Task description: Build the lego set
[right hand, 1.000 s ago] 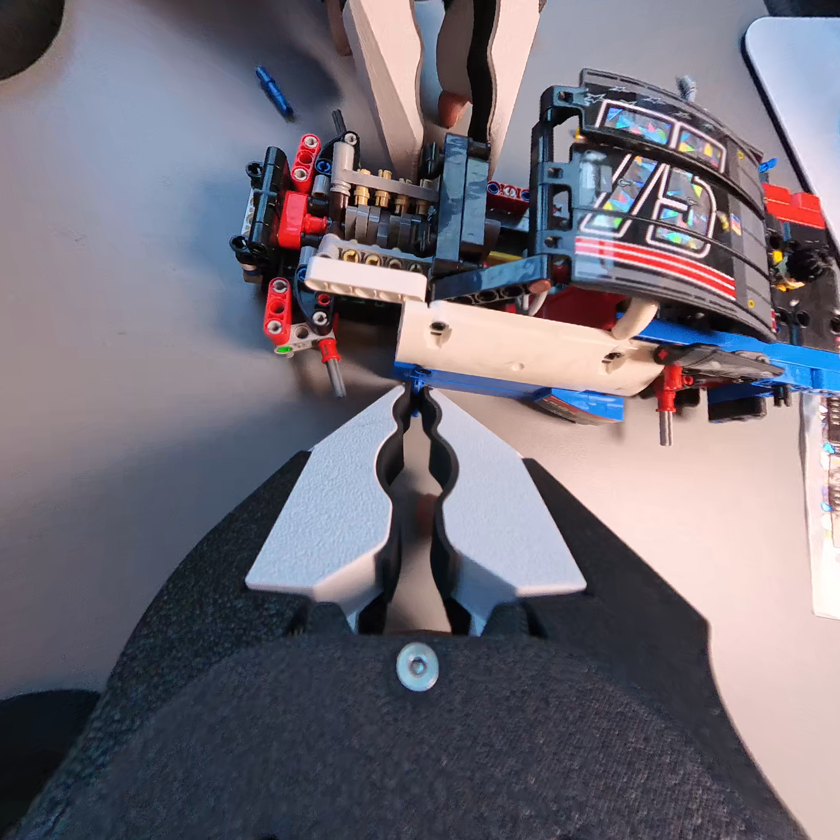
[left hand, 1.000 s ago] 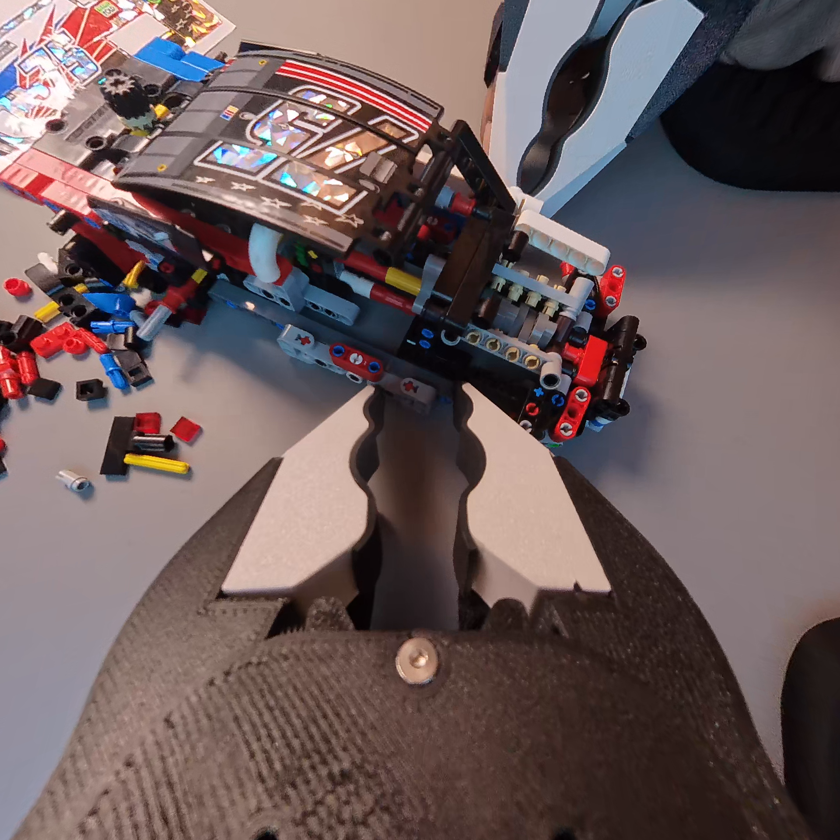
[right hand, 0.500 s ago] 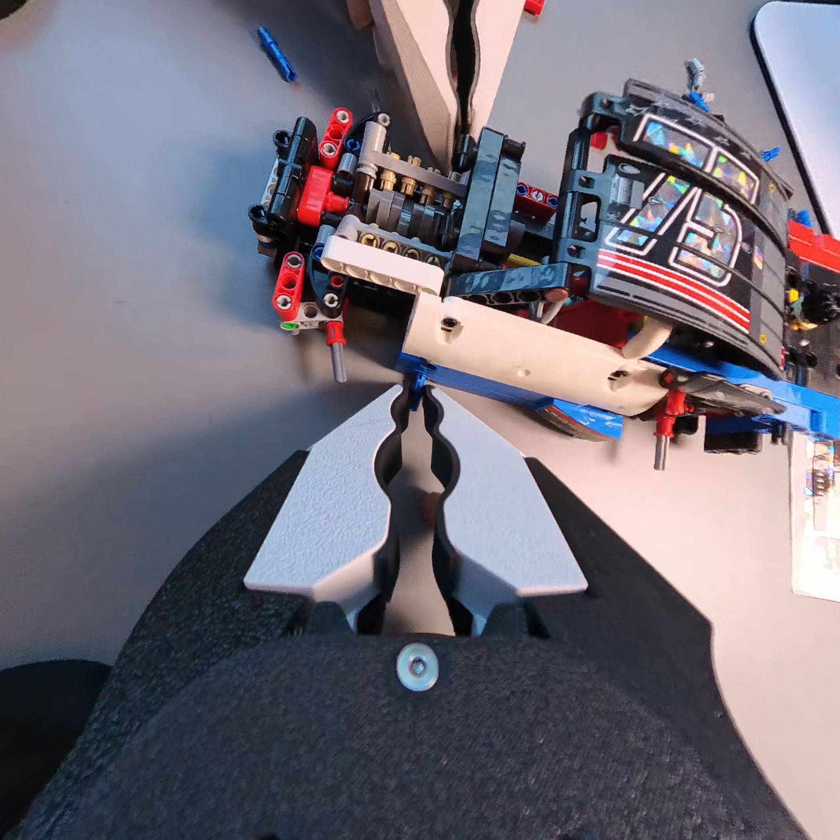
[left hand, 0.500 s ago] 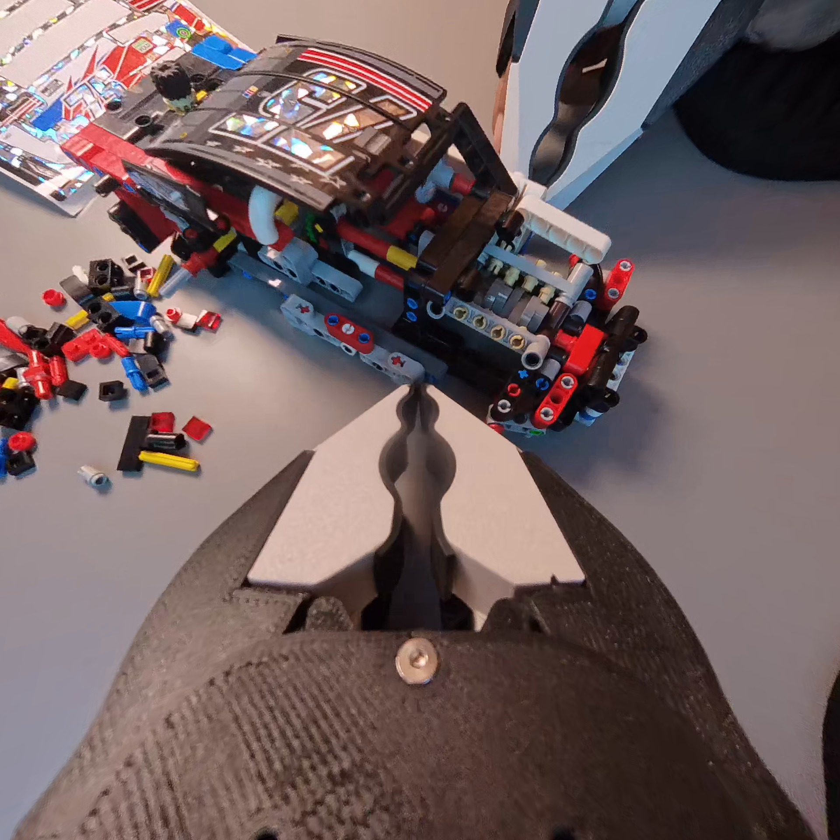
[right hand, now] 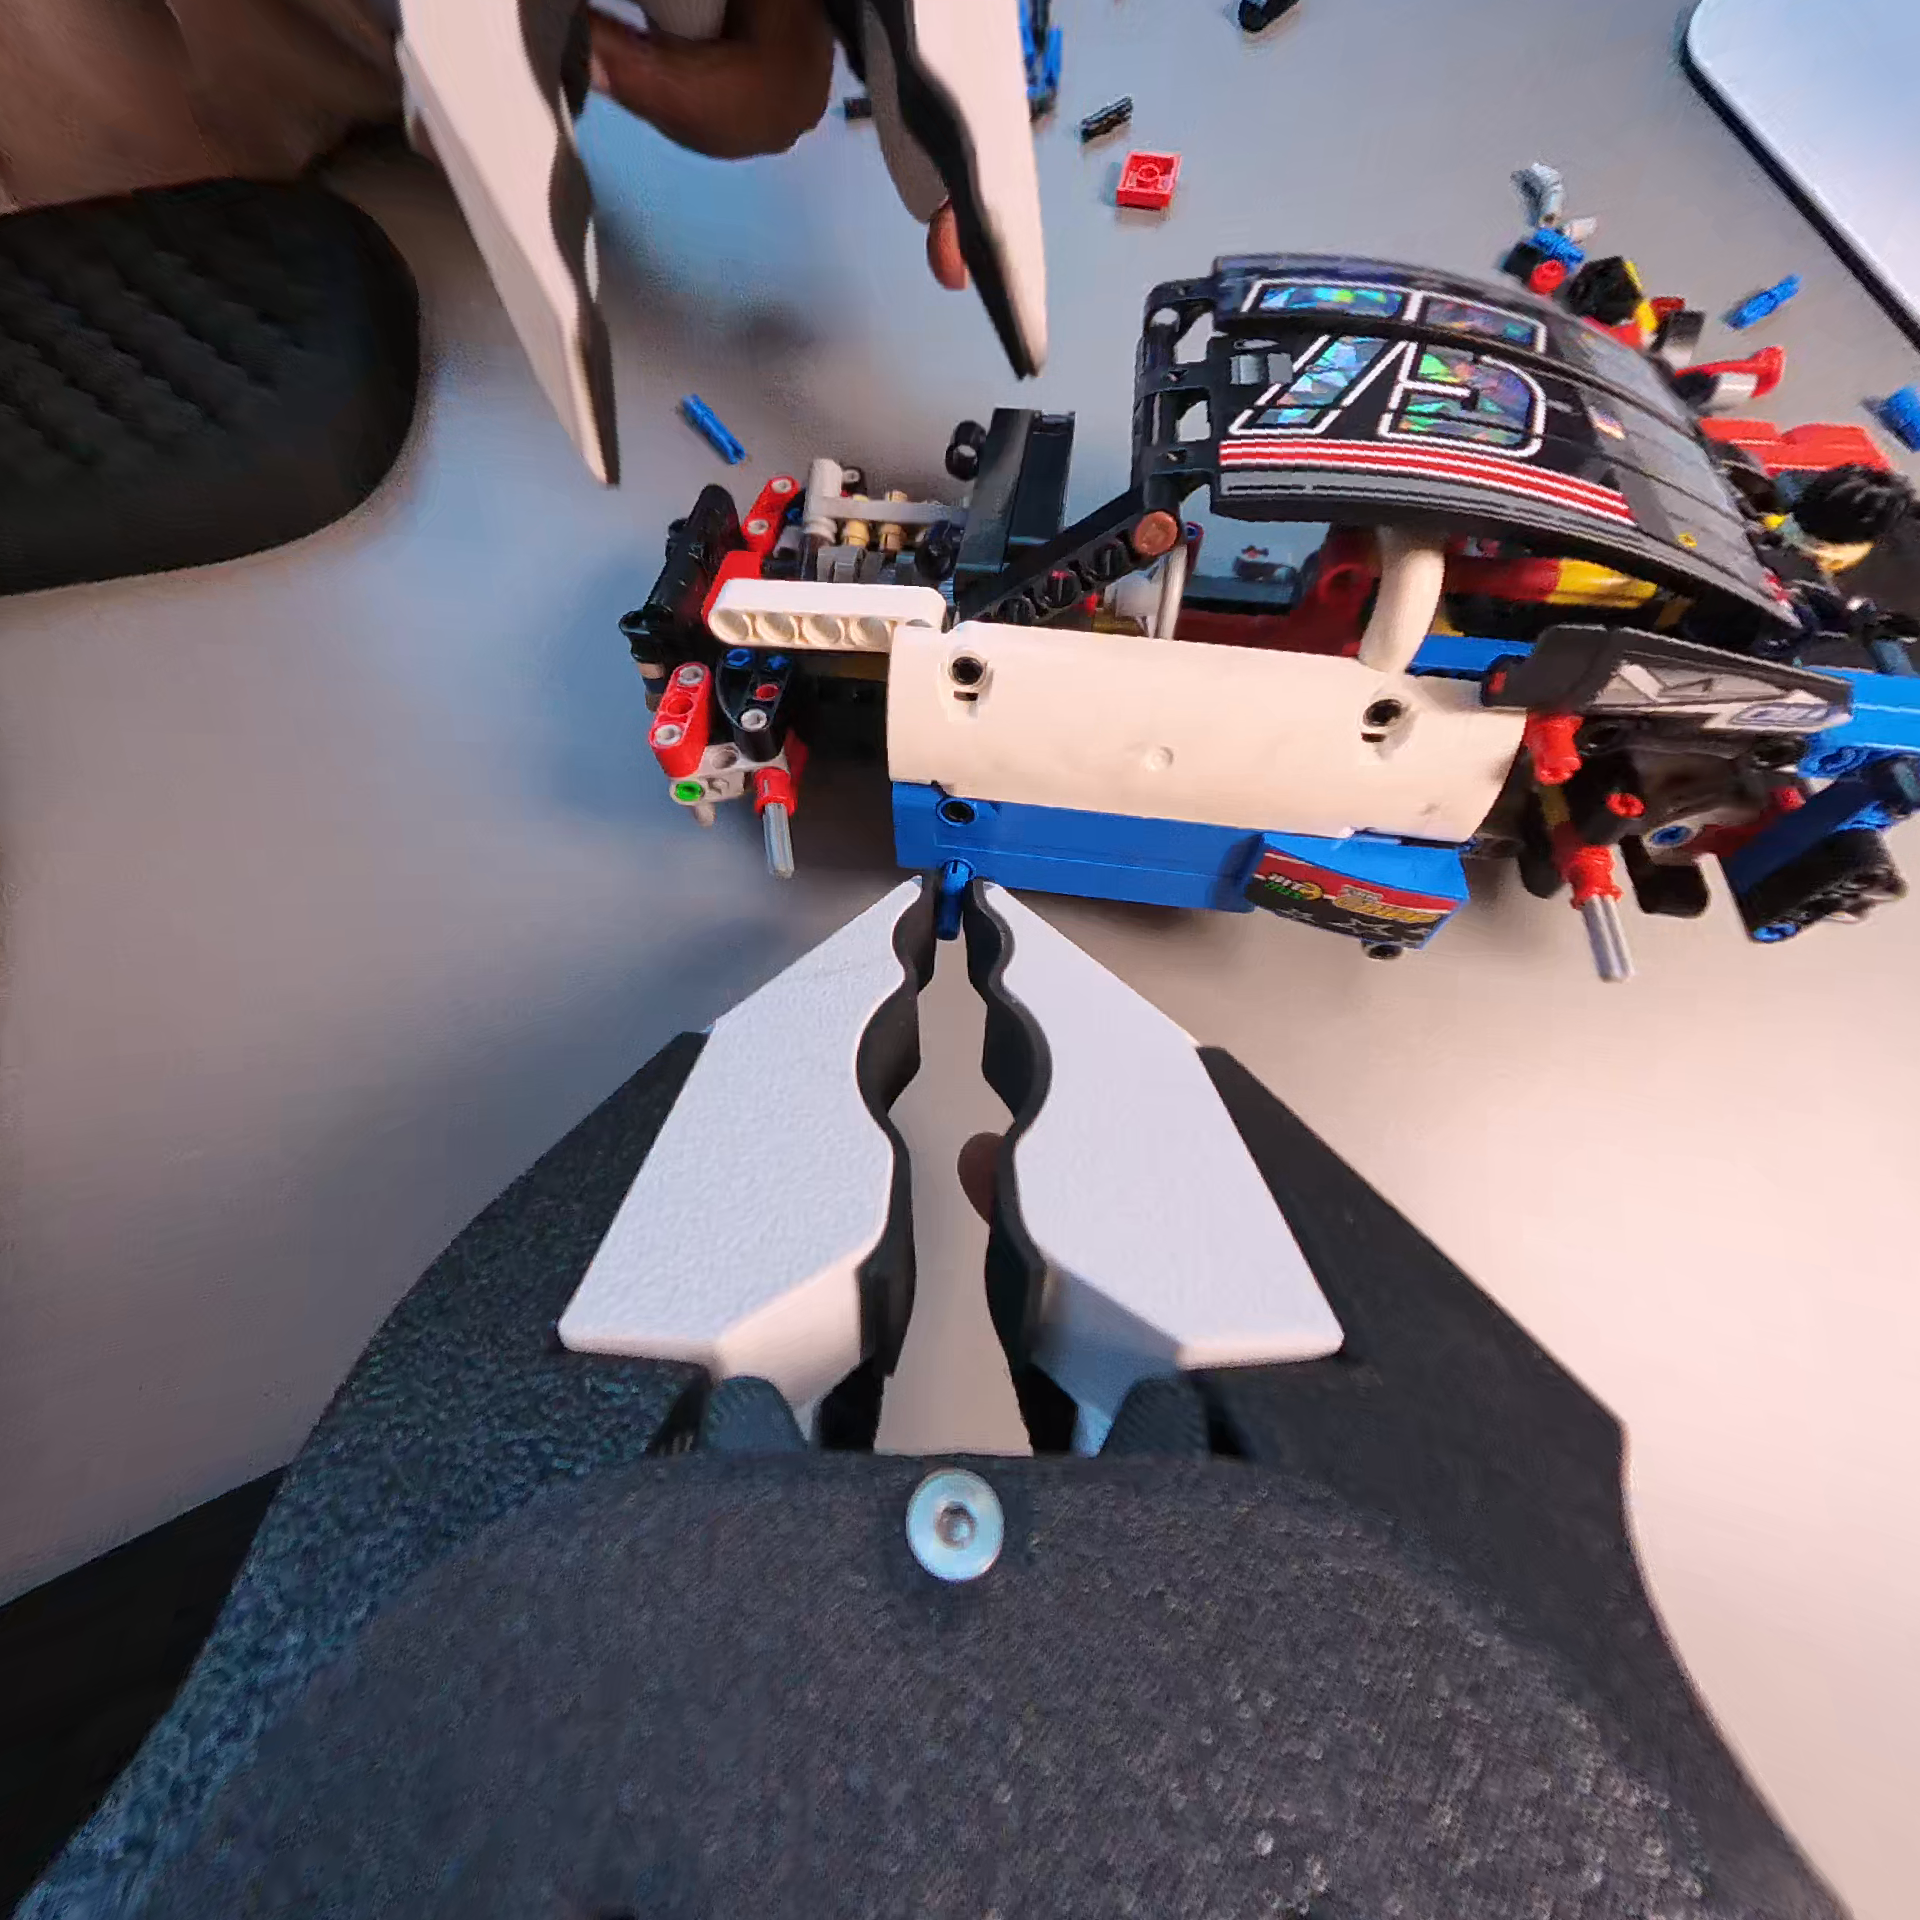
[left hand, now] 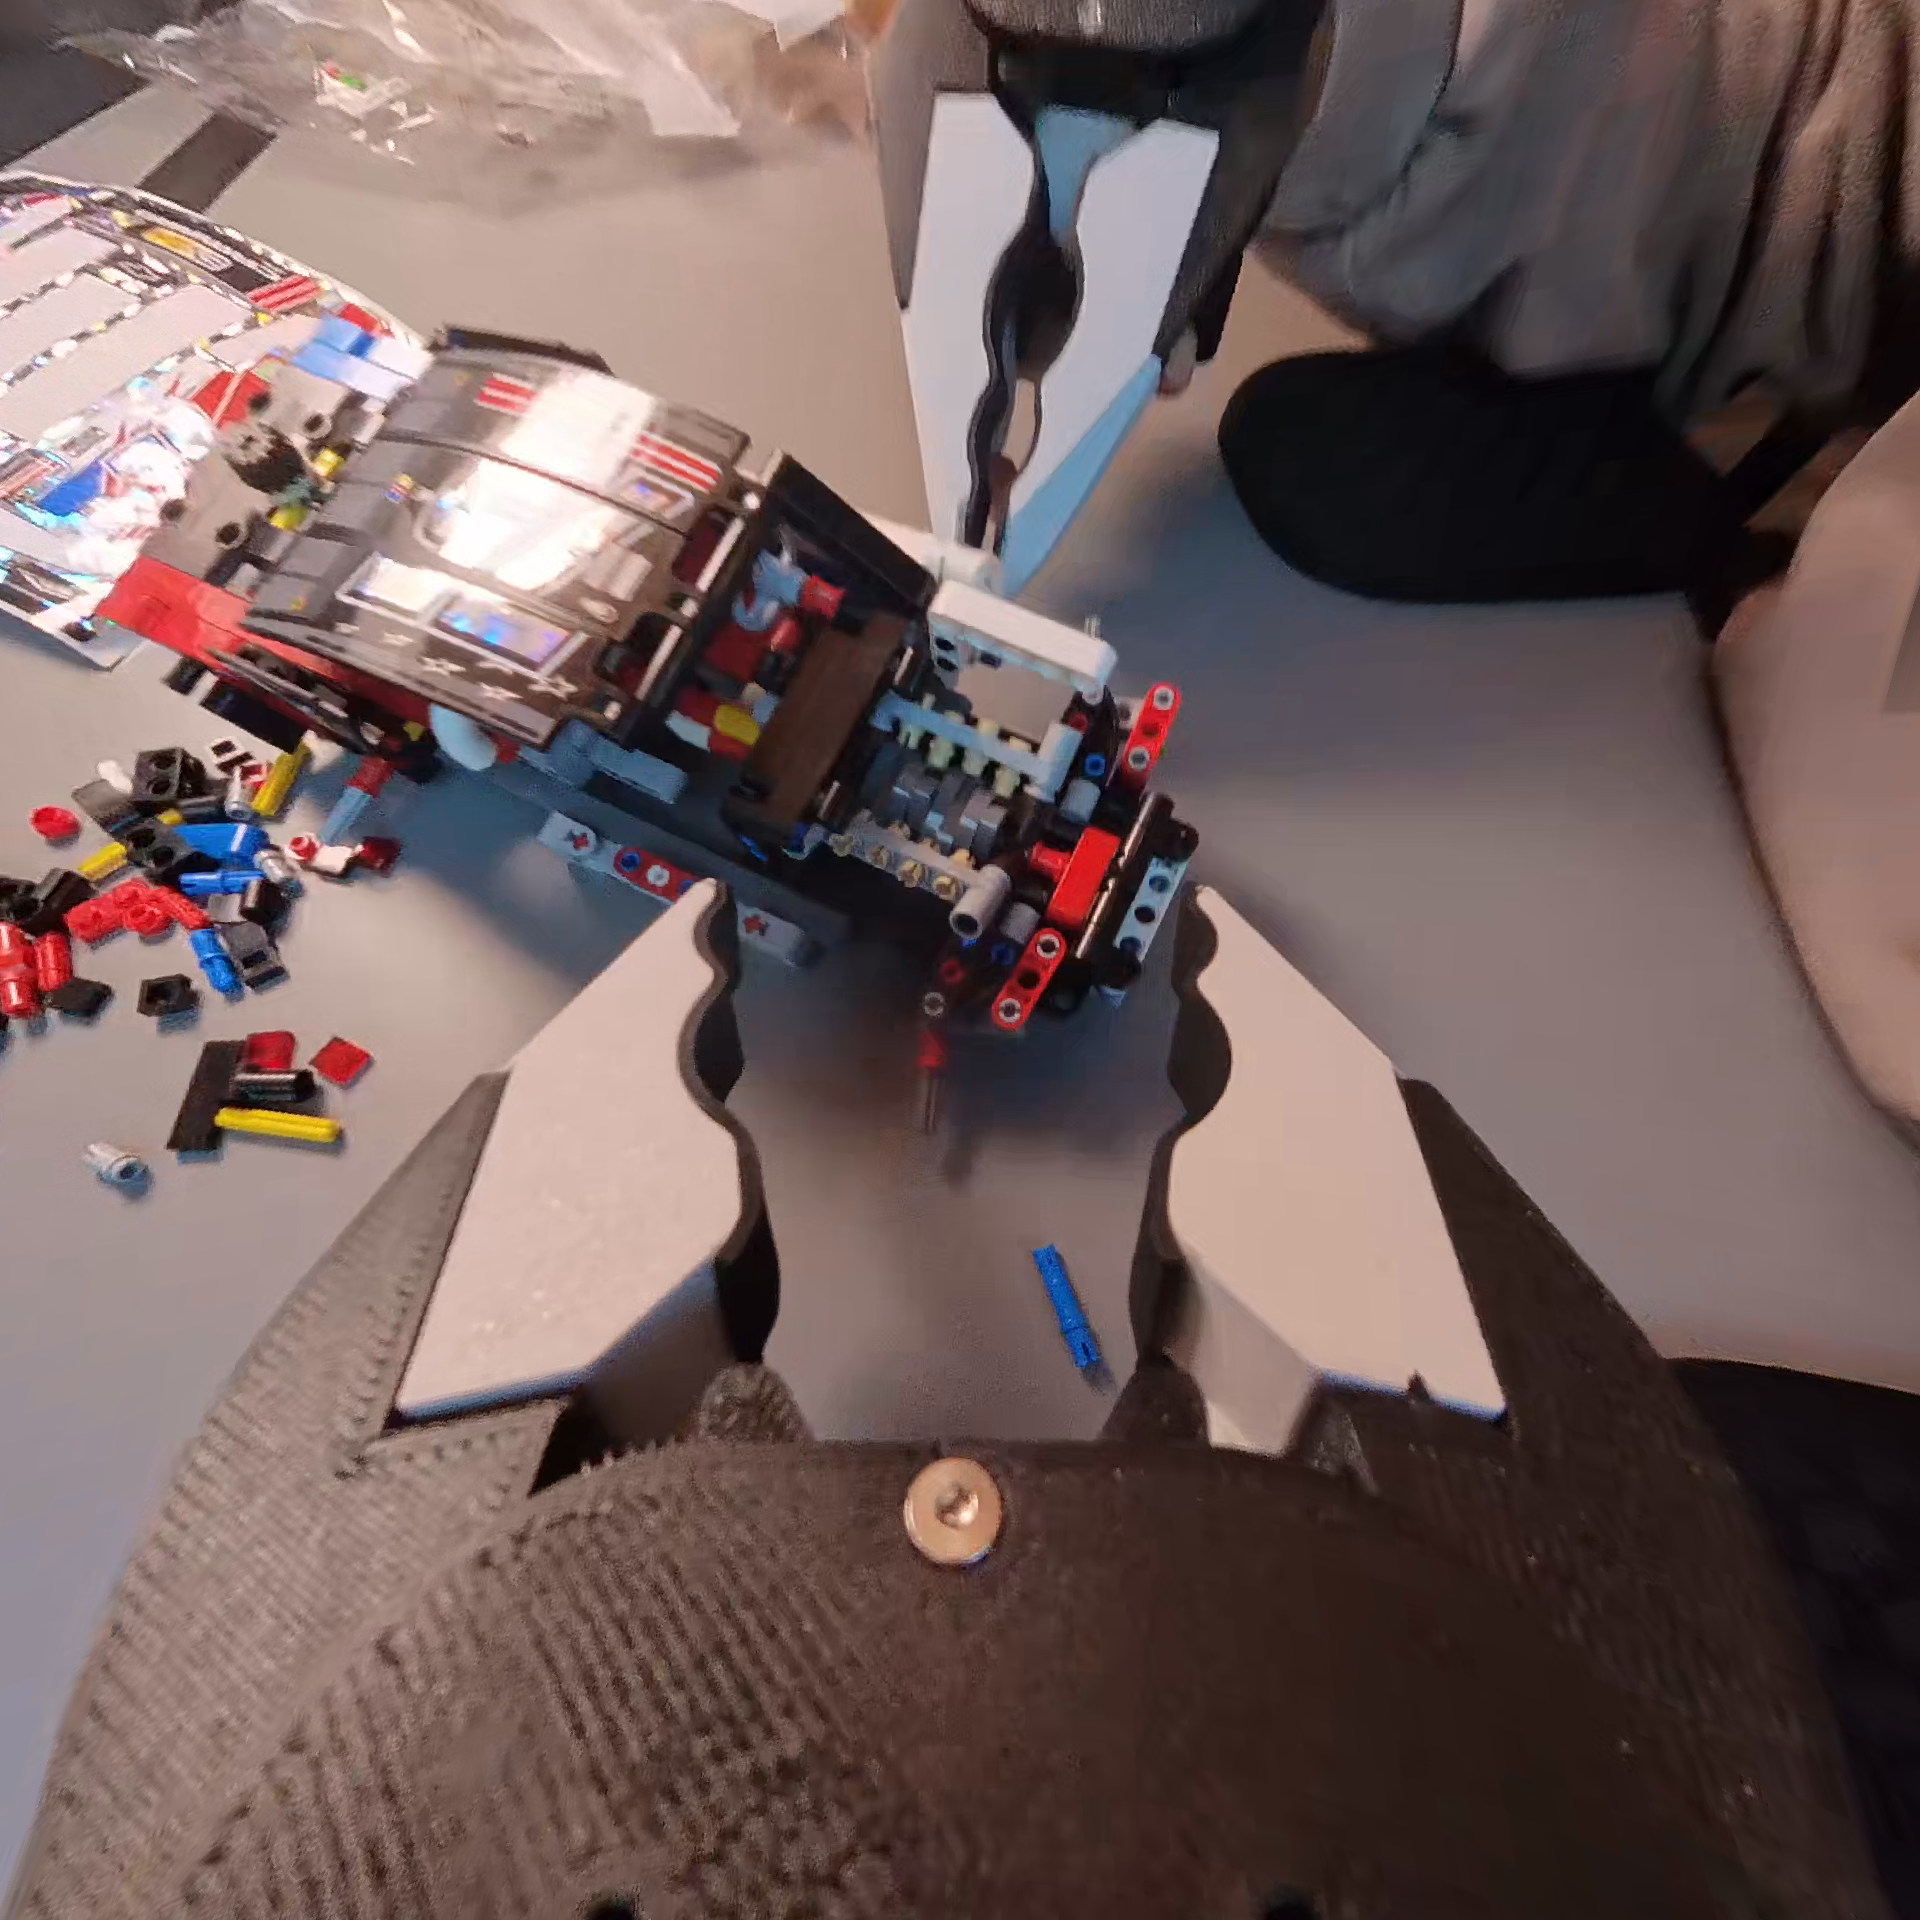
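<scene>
The lego car, with a black stickered roof, red chassis and grey engine block, lies on the grey table. My left gripper is open wide and empty, just short of the car's engine end. A loose blue pin lies on the table between its fingers. My right gripper is shut on a small blue pin at the corner of the car's blue side panel, below the white panel. The left gripper also shows in the right wrist view, open above the engine end.
A pile of loose red, black, blue and yellow pieces lies left of the car, with a sticker sheet and plastic bags behind. A person's sleeve is at the right. A red tile and a grey slab lie beyond the car. One gripper's finger ends stand about 10 cm off the other's.
My left gripper was shut against the car's side half a second ago; it has opened wide and drawn back. My right gripper still holds the blue pin at the blue panel.
</scene>
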`<control>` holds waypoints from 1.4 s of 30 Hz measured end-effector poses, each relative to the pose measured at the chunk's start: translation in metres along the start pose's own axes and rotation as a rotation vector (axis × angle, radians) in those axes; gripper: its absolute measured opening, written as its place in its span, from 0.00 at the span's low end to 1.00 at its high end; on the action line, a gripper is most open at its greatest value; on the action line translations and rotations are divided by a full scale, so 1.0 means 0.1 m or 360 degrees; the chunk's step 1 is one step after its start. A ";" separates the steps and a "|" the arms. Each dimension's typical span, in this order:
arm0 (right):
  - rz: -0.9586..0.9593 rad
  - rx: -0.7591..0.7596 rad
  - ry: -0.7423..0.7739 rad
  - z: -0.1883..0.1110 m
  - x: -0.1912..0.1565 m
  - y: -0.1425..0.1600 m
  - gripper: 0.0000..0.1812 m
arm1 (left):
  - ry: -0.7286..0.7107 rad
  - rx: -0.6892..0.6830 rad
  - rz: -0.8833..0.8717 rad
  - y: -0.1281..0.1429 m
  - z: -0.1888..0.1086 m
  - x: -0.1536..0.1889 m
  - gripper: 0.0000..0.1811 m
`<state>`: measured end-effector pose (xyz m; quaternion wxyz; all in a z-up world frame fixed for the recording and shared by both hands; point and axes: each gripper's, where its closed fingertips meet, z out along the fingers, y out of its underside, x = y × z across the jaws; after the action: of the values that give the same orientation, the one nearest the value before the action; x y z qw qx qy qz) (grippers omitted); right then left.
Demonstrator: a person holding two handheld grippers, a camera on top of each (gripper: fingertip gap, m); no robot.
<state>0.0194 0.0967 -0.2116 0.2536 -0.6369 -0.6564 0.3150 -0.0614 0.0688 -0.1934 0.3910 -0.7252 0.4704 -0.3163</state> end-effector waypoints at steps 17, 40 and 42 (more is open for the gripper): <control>-0.0076 -0.0239 0.0236 0.22 0.03 0.27 0.02 | -0.0148 -0.0297 0.0155 0.42 0.37 0.04 0.53; -0.0134 -0.0263 0.0297 0.18 0.03 0.31 0.02 | -0.0165 -0.0290 0.0146 0.40 0.37 0.03 0.49; -0.0129 -0.0283 0.0285 0.15 0.03 0.33 0.02 | -0.0164 -0.0290 0.0145 0.40 0.37 0.03 0.49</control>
<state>0.0305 0.0979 -0.2466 0.2663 -0.6555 -0.6815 0.1870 -0.0474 0.0659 -0.2464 0.3609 -0.7509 0.5090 -0.2164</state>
